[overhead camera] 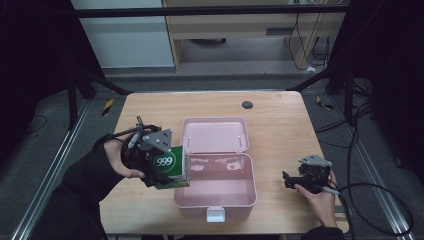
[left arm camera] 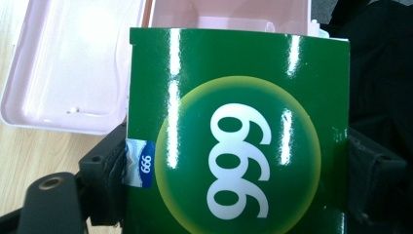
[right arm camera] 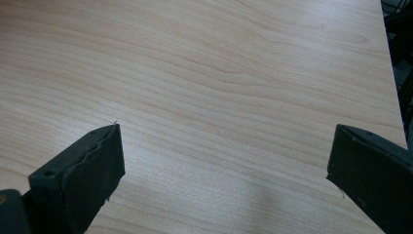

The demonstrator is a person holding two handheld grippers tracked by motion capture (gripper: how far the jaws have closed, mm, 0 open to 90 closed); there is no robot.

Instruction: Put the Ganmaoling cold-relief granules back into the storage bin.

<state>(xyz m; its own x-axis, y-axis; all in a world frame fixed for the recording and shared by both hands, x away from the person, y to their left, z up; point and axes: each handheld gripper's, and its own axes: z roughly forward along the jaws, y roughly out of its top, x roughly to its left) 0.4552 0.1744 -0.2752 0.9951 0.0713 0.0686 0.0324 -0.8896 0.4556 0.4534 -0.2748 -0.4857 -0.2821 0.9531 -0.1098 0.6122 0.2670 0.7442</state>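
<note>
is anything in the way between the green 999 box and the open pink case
Nothing visible. The left gripper holds the green box at the pink case's left rim, and the tray shows nothing inside, with its lid folded back.

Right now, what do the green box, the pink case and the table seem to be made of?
Green box, held in the left tongs: probably glossy coated cardboard; white light streaks run across its flat printed face and its edges are sharp folds.
Pink case: likely moulded plastic, smooth with a soft sheen, rounded corners and a white latch.
Table: wood or wood-look laminate, matte, with a visible grain pattern.
</note>
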